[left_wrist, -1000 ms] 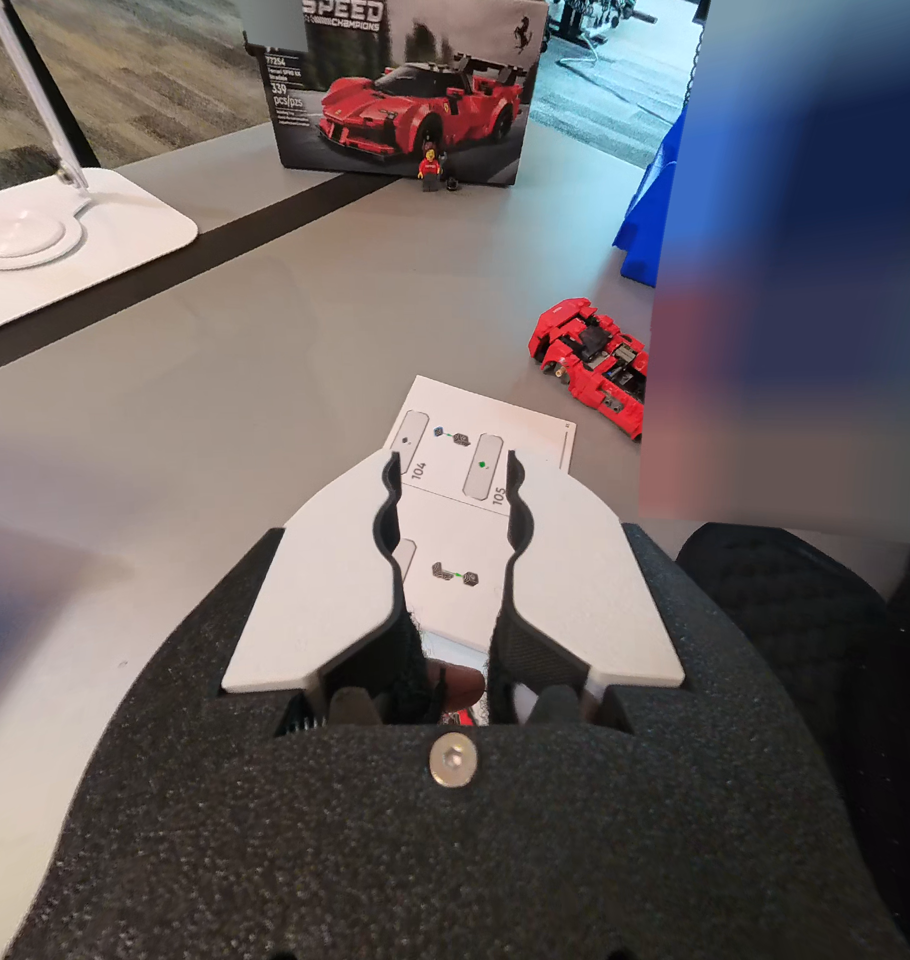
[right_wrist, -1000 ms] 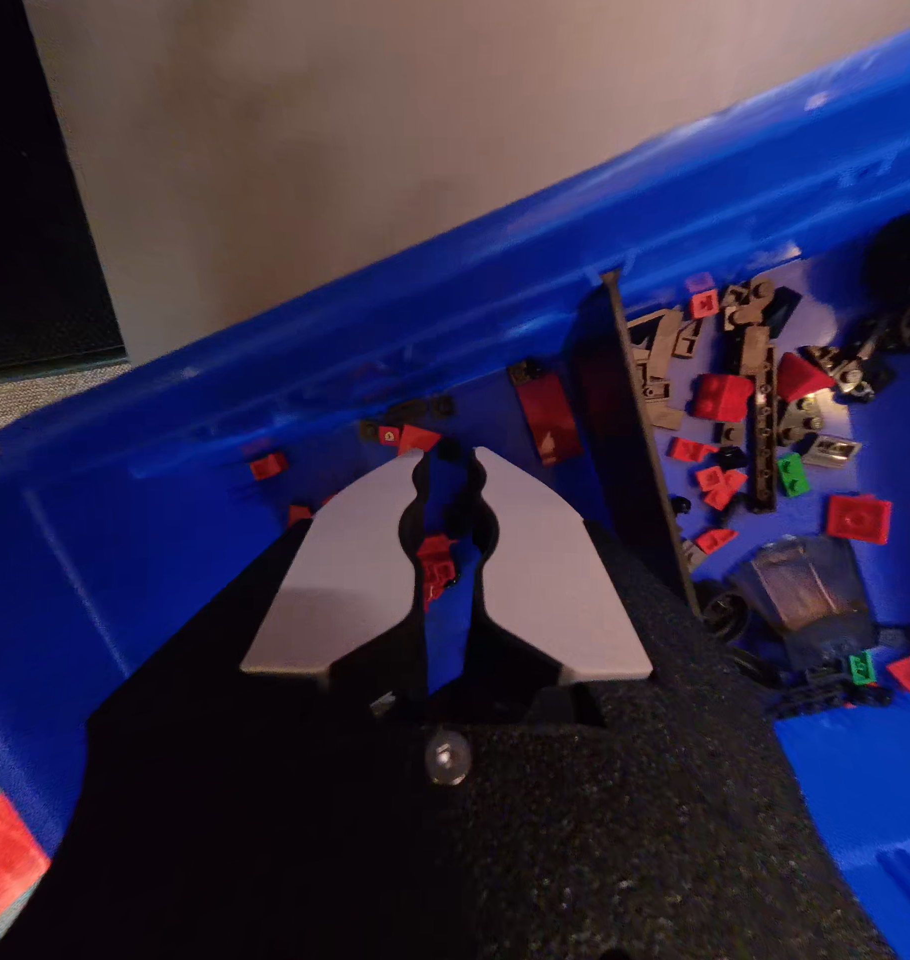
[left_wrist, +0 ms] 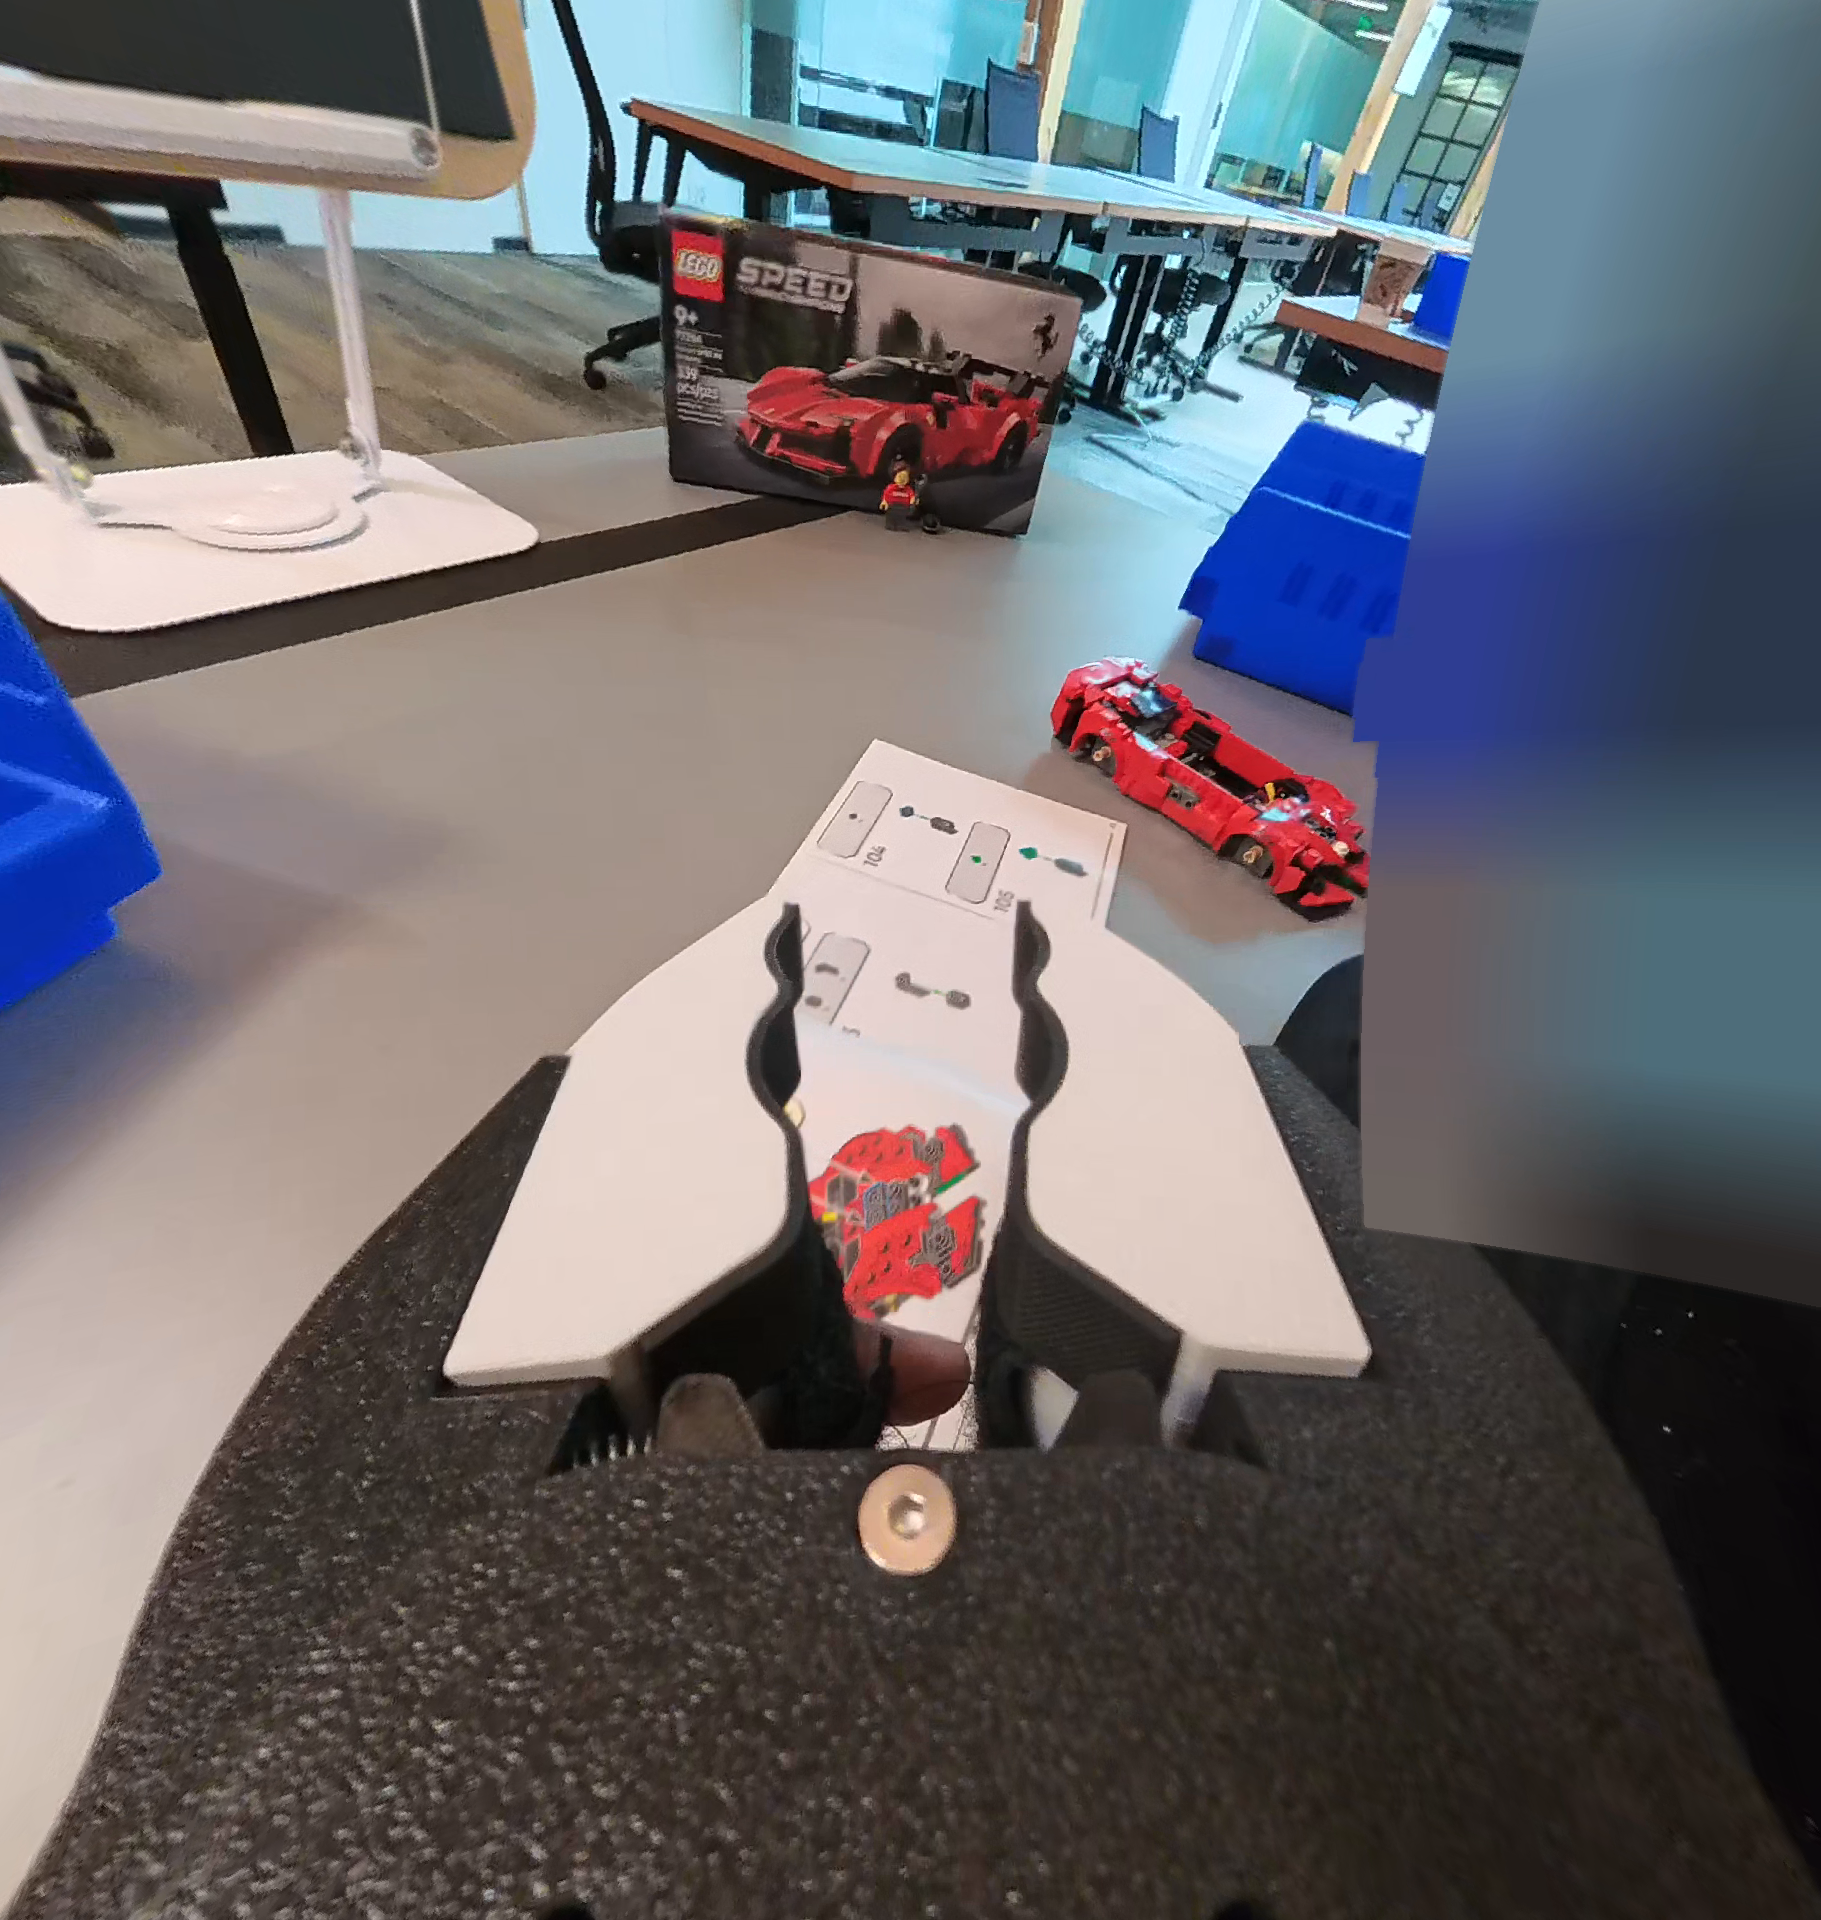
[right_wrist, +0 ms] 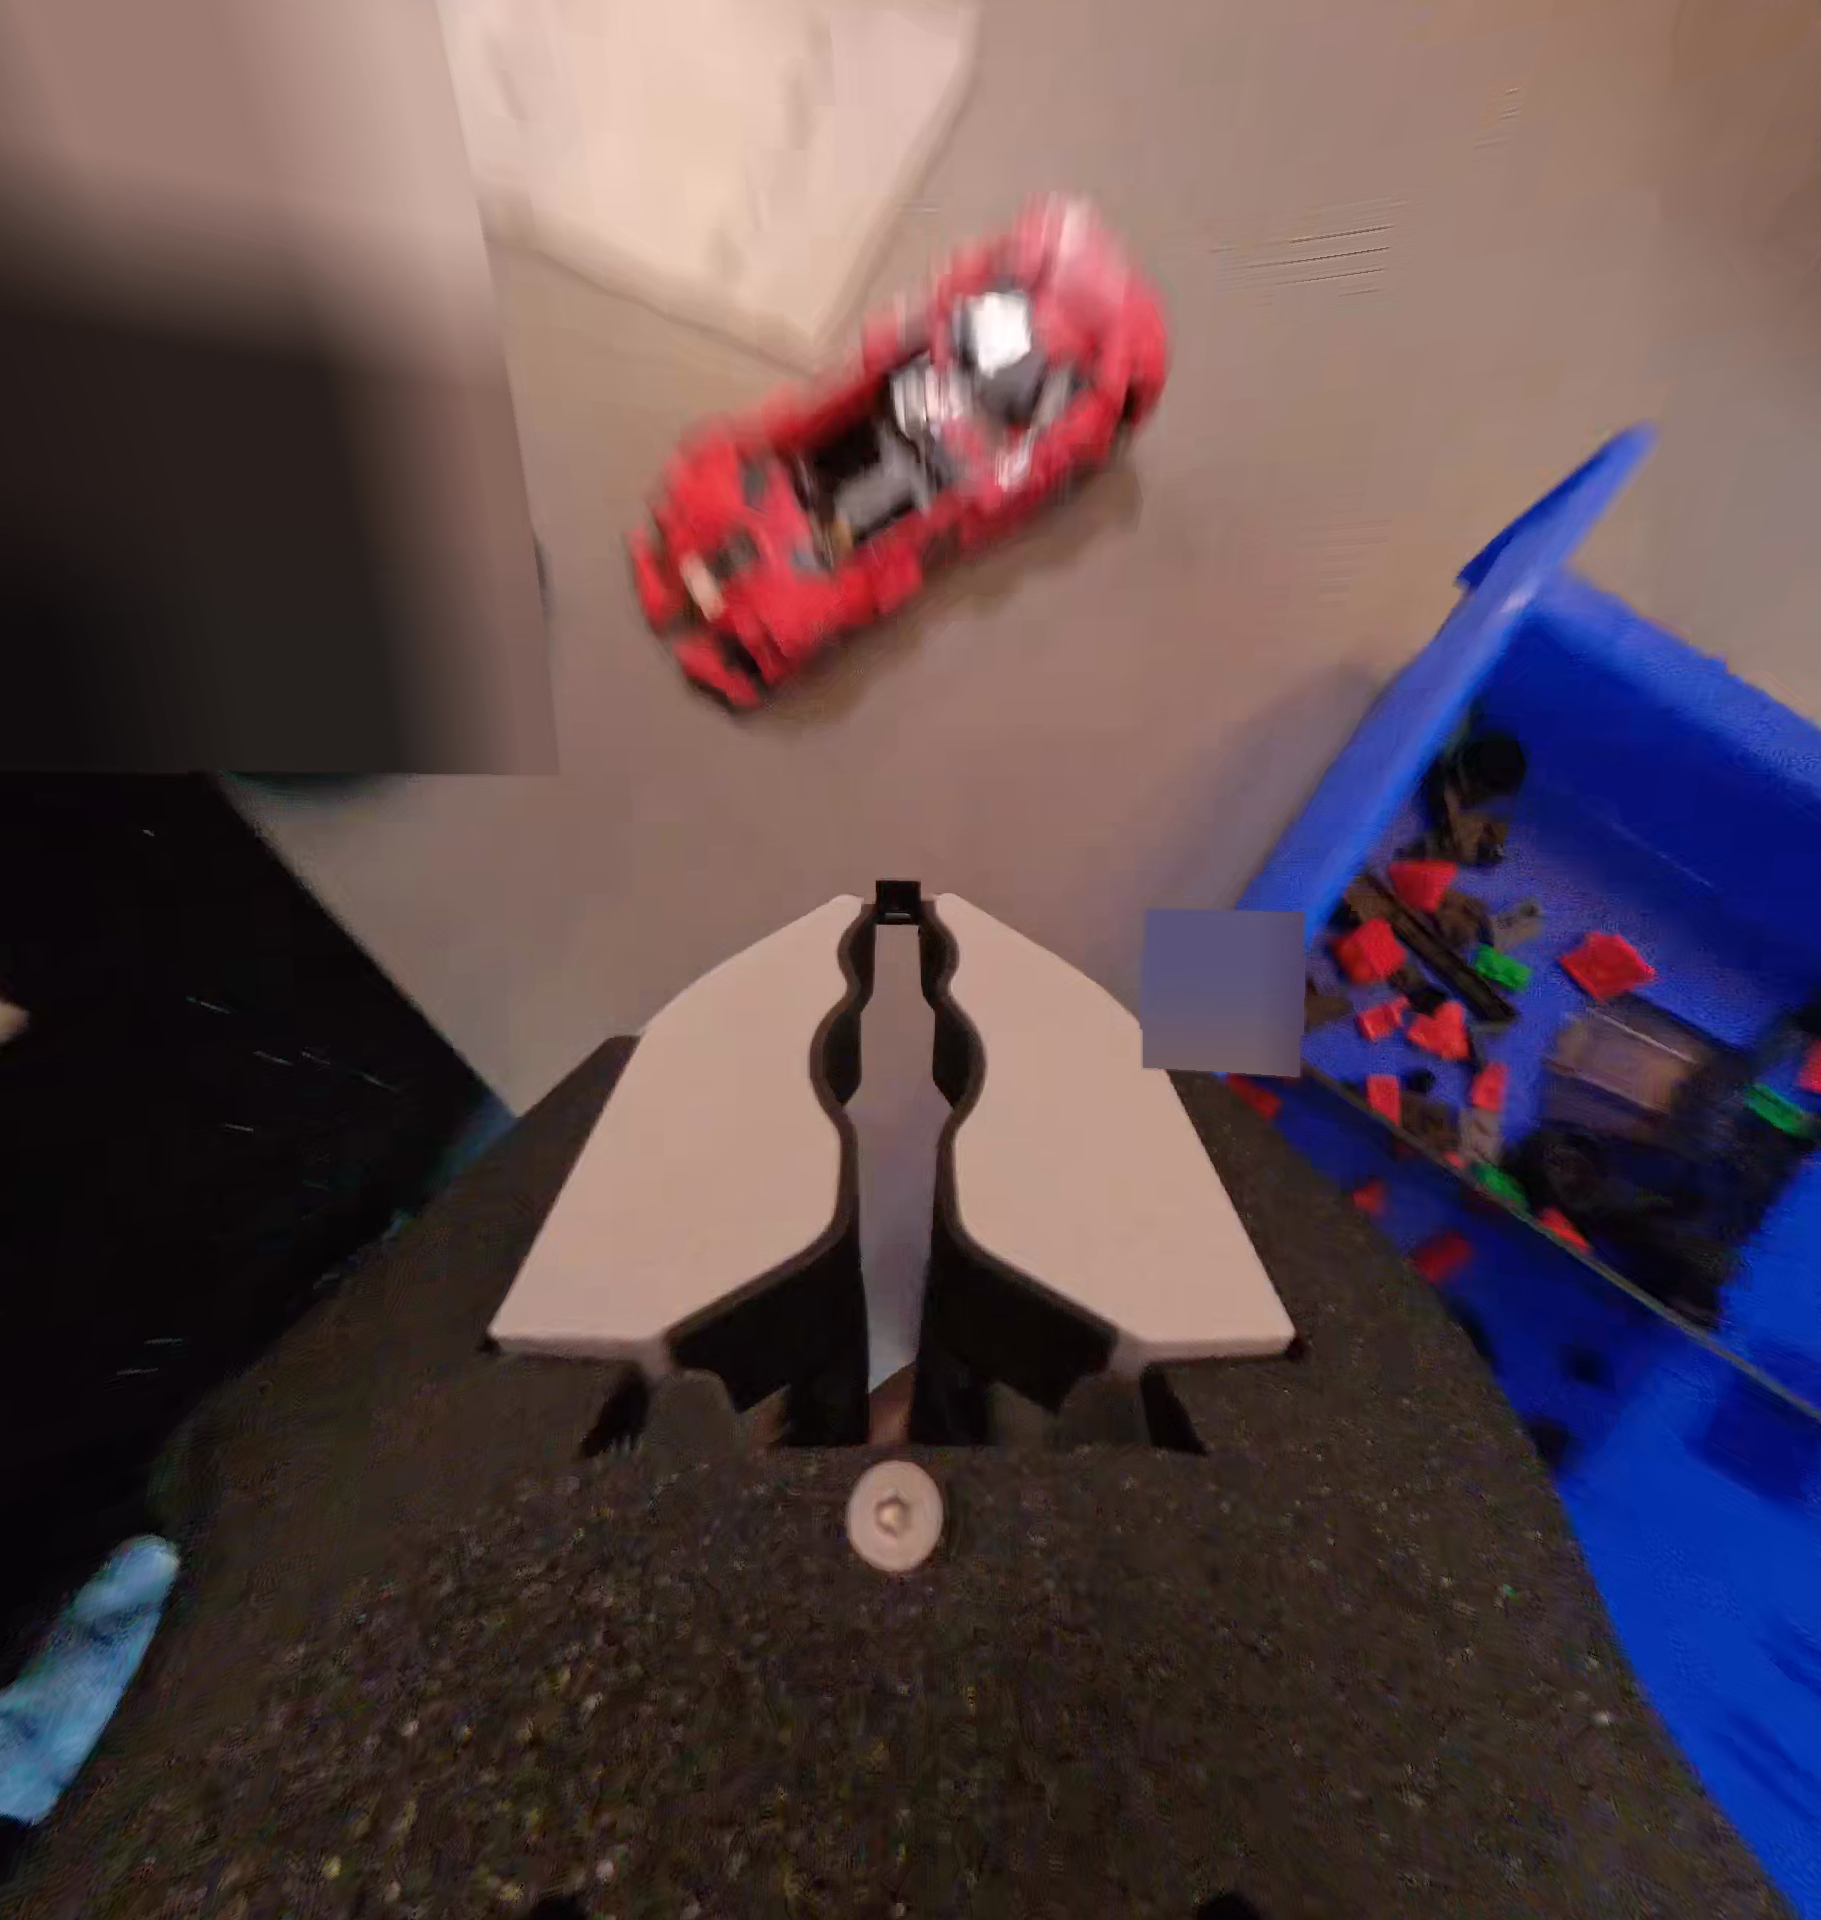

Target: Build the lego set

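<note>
Out of the blue plastic parts bin (right_wrist: 1664, 1351), now at its right, the right gripper (right_wrist: 898, 909) pinches a tiny black brick (right_wrist: 898, 900); the half-built red car (right_wrist: 906, 447) lies ahead. Left gripper (left_wrist: 901, 925) hangs unclenched. So thin a tip-hold could let the brick twist free.

Ahead of the left gripper (left_wrist: 901, 925), whose fingers were white on a speckled black body, lay a white instruction sheet (left_wrist: 973, 831) printed with a red model. Right of it sat a red car (left_wrist: 1197, 774) with black and grey insides. At the right gripper's (right_wrist: 899, 914) tips was a small black piece (right_wrist: 898, 900). To its right, a bright blue bin (right_wrist: 1654, 748) held red, black, grey and green bricks.
</note>
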The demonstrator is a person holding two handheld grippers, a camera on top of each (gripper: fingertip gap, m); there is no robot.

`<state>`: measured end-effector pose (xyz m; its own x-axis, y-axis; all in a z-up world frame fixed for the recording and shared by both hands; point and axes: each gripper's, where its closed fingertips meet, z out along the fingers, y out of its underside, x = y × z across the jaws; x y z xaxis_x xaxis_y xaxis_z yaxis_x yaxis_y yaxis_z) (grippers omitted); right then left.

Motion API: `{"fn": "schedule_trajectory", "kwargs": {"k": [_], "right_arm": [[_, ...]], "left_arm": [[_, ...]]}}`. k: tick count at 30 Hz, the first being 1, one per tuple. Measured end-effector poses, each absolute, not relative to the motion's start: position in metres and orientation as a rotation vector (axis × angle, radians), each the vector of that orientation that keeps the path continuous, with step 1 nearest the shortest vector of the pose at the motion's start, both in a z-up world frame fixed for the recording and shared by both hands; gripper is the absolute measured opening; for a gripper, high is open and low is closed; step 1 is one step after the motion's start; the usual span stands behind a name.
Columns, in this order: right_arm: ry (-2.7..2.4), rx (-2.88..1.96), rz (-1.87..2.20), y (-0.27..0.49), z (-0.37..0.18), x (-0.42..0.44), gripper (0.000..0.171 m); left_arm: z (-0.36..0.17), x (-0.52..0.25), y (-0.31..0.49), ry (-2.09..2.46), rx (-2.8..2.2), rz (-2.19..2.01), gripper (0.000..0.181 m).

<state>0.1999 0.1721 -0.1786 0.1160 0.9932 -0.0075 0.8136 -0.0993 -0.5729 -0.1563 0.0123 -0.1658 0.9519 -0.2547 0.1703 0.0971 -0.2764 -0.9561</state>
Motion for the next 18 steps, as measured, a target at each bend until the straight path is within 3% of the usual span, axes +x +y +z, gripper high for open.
{"fn": "schedule_trajectory", "kwargs": {"k": [1, 6, 18], "right_arm": [[-1.855, -1.970, 0.380, 0.165, -0.200, 0.197, 0.008], [-2.036, -2.043, 0.252, 0.144, -0.263, 0.182, 0.008], [-2.091, -2.012, 0.195, 0.144, -0.284, 0.180, 0.028]], "left_arm": [[-0.167, -0.159, 0.009, 0.111, -1.822, -0.339, 0.039], [-0.170, -0.169, 0.000, 0.110, -1.820, -0.335, 0.039], [-0.179, -0.181, -0.009, 0.083, -1.824, -0.333, 0.039]]}}
